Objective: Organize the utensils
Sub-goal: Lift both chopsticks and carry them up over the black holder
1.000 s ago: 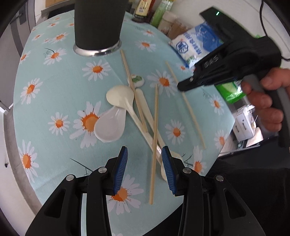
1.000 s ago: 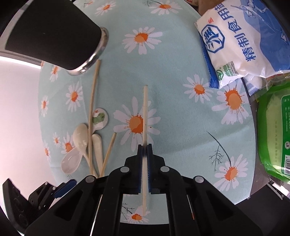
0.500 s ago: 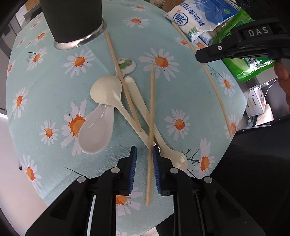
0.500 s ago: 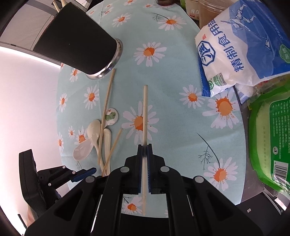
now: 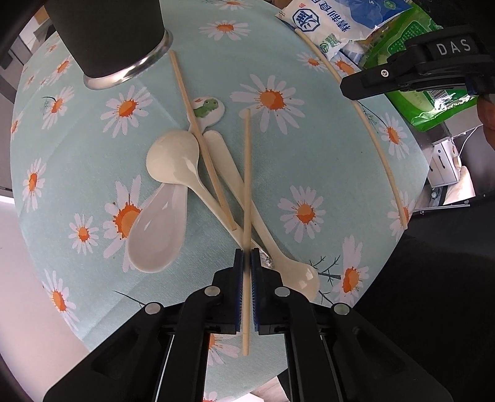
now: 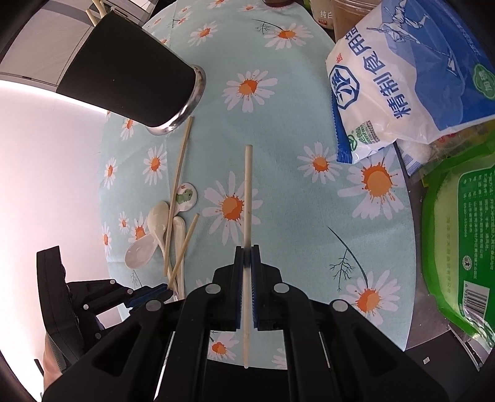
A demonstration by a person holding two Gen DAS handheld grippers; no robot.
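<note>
My left gripper [image 5: 246,258] is shut on a wooden chopstick [image 5: 246,173] that lies over the spoon pile. My right gripper [image 6: 246,255] is shut on a pale chopstick [image 6: 247,198] and holds it above the cloth; it also shows in the left wrist view [image 5: 365,117]. A third chopstick [image 5: 201,139] crosses several white spoons [image 5: 173,160] on the daisy tablecloth [image 5: 324,160]. A black utensil cup [image 5: 108,34] with a steel base stands at the far left; it also shows in the right wrist view [image 6: 123,74].
A blue-white salt bag [image 6: 402,71] and a green packet [image 6: 458,235] lie at the table's right edge. A small round frog-print piece [image 5: 208,108] lies by the spoons. Jars stand at the far edge [image 6: 340,15].
My left gripper moved forward and closed on the wooden chopstick. My right gripper lifted its chopstick higher off the cloth.
</note>
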